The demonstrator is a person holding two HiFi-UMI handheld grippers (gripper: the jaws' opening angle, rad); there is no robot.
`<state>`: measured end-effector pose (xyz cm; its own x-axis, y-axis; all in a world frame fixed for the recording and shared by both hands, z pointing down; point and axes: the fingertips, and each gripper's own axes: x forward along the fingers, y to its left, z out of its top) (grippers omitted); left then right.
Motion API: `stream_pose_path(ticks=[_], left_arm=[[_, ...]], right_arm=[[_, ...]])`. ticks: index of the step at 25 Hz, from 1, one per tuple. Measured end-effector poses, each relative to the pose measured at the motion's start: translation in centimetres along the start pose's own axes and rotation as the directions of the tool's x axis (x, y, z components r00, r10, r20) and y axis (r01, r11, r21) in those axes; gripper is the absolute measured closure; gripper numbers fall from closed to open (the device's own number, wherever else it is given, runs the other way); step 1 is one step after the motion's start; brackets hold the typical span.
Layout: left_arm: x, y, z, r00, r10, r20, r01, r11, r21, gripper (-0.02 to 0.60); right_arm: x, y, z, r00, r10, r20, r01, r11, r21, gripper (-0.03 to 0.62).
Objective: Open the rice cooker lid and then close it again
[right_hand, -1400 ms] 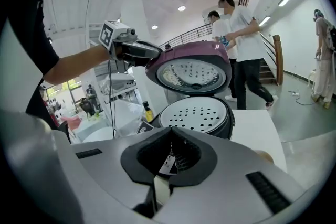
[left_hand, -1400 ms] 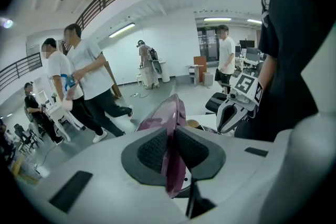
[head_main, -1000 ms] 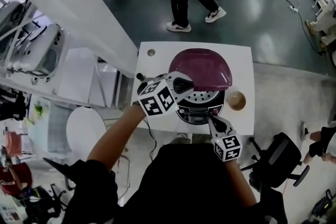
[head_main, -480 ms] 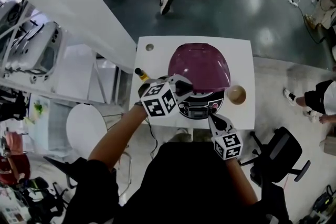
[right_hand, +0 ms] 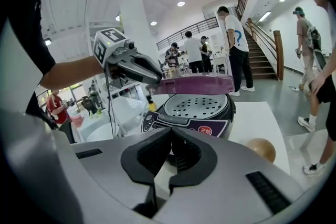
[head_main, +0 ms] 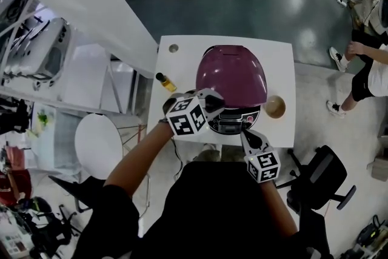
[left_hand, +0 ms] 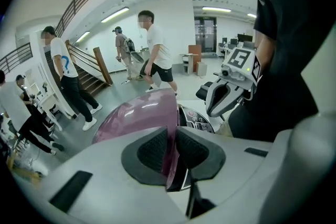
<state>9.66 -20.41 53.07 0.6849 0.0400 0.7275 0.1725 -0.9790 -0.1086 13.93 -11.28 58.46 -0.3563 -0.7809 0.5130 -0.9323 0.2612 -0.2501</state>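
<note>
- While the black rice cooker (head_main: 233, 123) stands near the middle of the white square table (head_main: 182, 63), its glossy purple domed lid (head_main: 231, 76) sits part-way raised, tilted up at the front.
- The right gripper view shows a clear gap under the lid's front edge, with the perforated metal inner plate (right_hand: 197, 105) exposed beneath it.
- The left gripper (left_hand: 172, 152) is clamped on the lid's front-left rim, one dark ribbed pad on each face of the purple shell.
- The right gripper (right_hand: 170, 153) has its jaws pressed together with nothing between them. It is held low at the near edge of the table, just in front of the cooker's control panel (head_main: 230, 125) and pointing at it.
- A small round tan object (head_main: 274, 106), possibly a wooden ball though the view is too coarse to be sure, rests on the table just to the right of the cooker.
- A little yellow bottle with a dark cap (head_main: 163, 80) is at the table's left edge, apart from the cooker.
- Several people (head_main: 370, 63) are on the dark floor beyond the table.
</note>
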Motion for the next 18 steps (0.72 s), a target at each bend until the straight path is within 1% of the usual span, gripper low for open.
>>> stream_pose_path(ticks=[4,13,18], left_arm=[[0.5,-0.3,-0.7,1.0,-0.008,0.0,0.008,1.0,-0.02,0.532],[1.5,-1.0,-1.5,0.998,-0.063,-0.025,0.062,0.998,-0.02,0.534],[2.2,-1.4,-2.2,0.995,-0.098,-0.017,0.097,0.994,-0.051,0.537]], right_arm=[[0.5,0.1,0.3,1.0,0.006,-0.004,-0.006,1.0,-0.005,0.594],[0.7,-0.5,0.4,1.0,0.006,-0.02,-0.006,1.0,-0.004,0.594],[1.0,-0.9,0.2,1.0,0.007,-0.029,-0.006,1.0,0.008,0.594]])
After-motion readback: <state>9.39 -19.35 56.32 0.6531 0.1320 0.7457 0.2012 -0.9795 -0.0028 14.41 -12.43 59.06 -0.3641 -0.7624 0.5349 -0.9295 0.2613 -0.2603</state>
